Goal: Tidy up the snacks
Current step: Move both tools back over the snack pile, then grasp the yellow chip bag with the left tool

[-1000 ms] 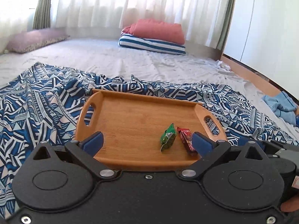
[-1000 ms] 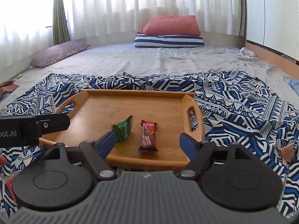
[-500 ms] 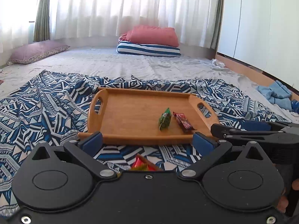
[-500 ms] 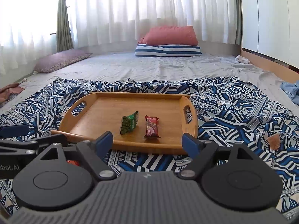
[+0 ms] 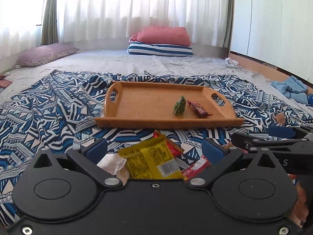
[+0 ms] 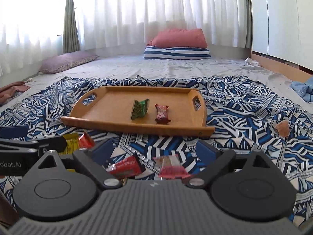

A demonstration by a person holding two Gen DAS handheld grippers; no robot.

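A wooden tray [image 5: 140,105] [image 6: 113,109] lies on the patterned blue cloth, holding a green packet [image 5: 180,108] [image 6: 139,109] and a dark red bar [image 5: 198,108] [image 6: 162,113]. Closer in, loose snacks lie on the cloth. My left gripper [image 5: 154,149] hangs open over a yellow packet [image 5: 150,160], a white wrapper [image 5: 112,164] and a red wrapper [image 5: 195,167], touching none. My right gripper [image 6: 154,149] has its jaws still opening; a red bar [image 6: 127,166] and a pink-red bar [image 6: 170,166] lie under the gap, not gripped.
The blue patterned cloth [image 6: 244,117] covers a grey sheet. Stacked pillows [image 5: 162,43] sit at the back, a purple pillow [image 5: 45,55] at left. Blue clothing [image 5: 291,89] lies by the wooden ledge at right. A brown scrap [image 6: 282,129] rests right of the tray.
Both grippers have drawn back from the tray, which now looks smaller and farther. Loose snacks on the cloth have come into view under both. The right jaws stand a little wider.
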